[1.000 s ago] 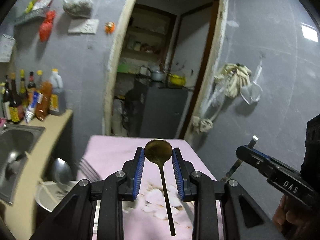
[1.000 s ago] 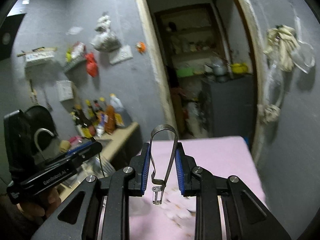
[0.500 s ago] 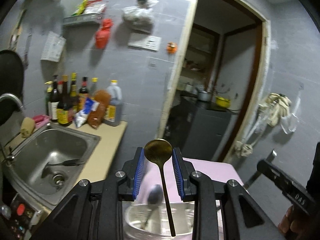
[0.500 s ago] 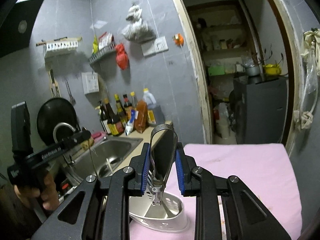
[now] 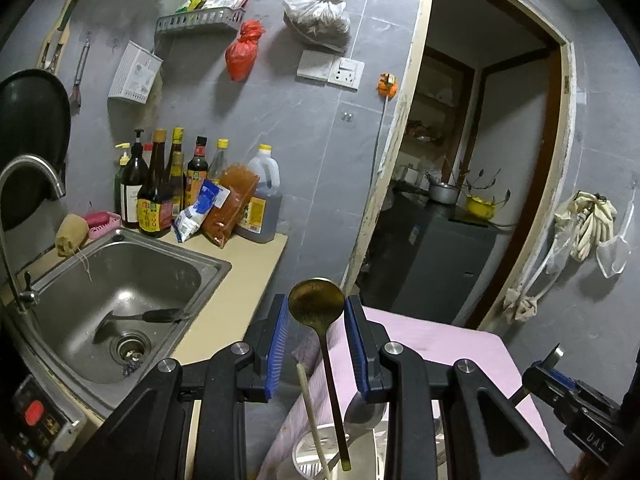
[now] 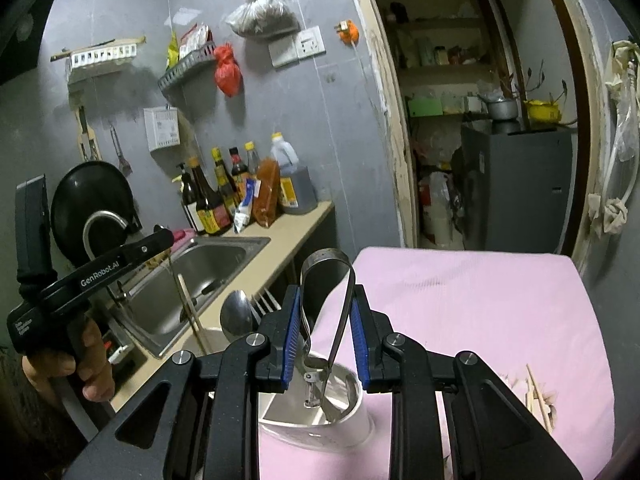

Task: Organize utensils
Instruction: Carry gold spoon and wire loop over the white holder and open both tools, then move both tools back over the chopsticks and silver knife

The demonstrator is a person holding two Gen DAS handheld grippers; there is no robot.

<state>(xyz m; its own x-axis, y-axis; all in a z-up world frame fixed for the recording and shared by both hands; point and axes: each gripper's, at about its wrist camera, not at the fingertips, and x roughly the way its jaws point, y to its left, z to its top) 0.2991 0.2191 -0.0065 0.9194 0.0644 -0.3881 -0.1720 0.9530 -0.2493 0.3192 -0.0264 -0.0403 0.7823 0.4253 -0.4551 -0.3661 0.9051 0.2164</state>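
Observation:
My left gripper [image 5: 316, 308] is shut on a brass spoon [image 5: 317, 298], bowl up between the blue pads, handle hanging down over a white utensil holder [image 5: 308, 454]. A pale chopstick [image 5: 310, 400] stands in that holder. My right gripper [image 6: 326, 300] is shut on a bent steel loop tool [image 6: 327, 264] whose lower end hangs just inside the white utensil holder [image 6: 320, 420]. A steel spoon [image 6: 236, 316] and forks [image 6: 264, 302] stick up at the holder's left side. The left gripper [image 6: 162, 236] shows in the right wrist view, in a hand [image 6: 60, 364].
The holder stands on a pink-covered table [image 6: 460, 300] beside a beige counter with a steel sink [image 5: 120, 280] and sauce bottles [image 5: 180, 188]. Loose chopsticks [image 6: 536, 396] lie on the cloth at the right. The right gripper [image 5: 554, 356] shows low right. A doorway [image 5: 480, 160] opens behind.
Both views swung from the doorway toward the sink and sank; the white holder came in under both grippers. The spoon and the loop tool stay gripped.

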